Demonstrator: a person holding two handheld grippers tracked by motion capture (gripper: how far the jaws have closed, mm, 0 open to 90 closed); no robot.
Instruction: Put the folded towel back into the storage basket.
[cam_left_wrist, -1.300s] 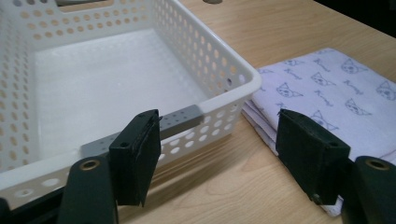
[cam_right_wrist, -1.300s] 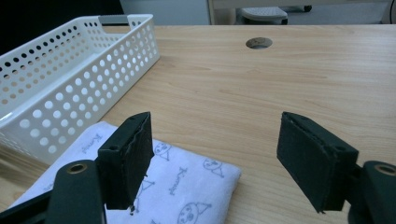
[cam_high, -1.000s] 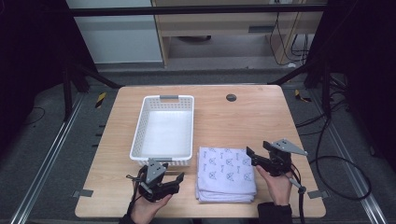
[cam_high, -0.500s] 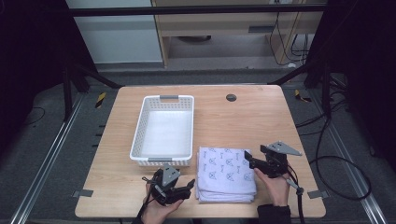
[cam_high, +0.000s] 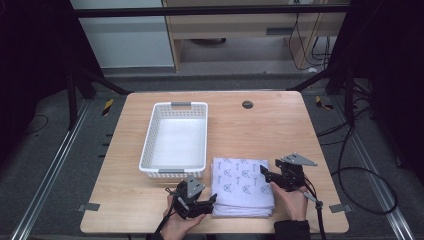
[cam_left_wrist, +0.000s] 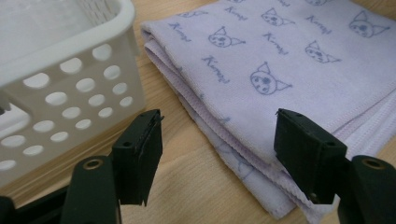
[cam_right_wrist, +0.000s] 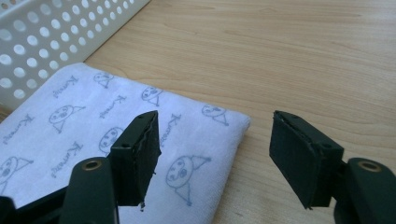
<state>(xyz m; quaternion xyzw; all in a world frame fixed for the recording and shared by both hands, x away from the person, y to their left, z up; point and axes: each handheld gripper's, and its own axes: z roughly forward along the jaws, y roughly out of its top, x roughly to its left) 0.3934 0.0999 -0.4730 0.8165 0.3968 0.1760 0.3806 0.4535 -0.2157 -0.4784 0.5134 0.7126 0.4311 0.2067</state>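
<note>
A wooden tabletop (cam_high: 260, 130) spans the middle of the high view. A white perforated basket (cam_high: 176, 140) stands at center left. Just right of it, at lower center, lies a stack of folded lilac cloths (cam_high: 242, 186). The left tool (cam_high: 202, 205) gapes at its lower left corner, gripping nothing. The right tool (cam_high: 266, 176), whose jaws have just been closing, straddles the right edge, unclamped.
</note>
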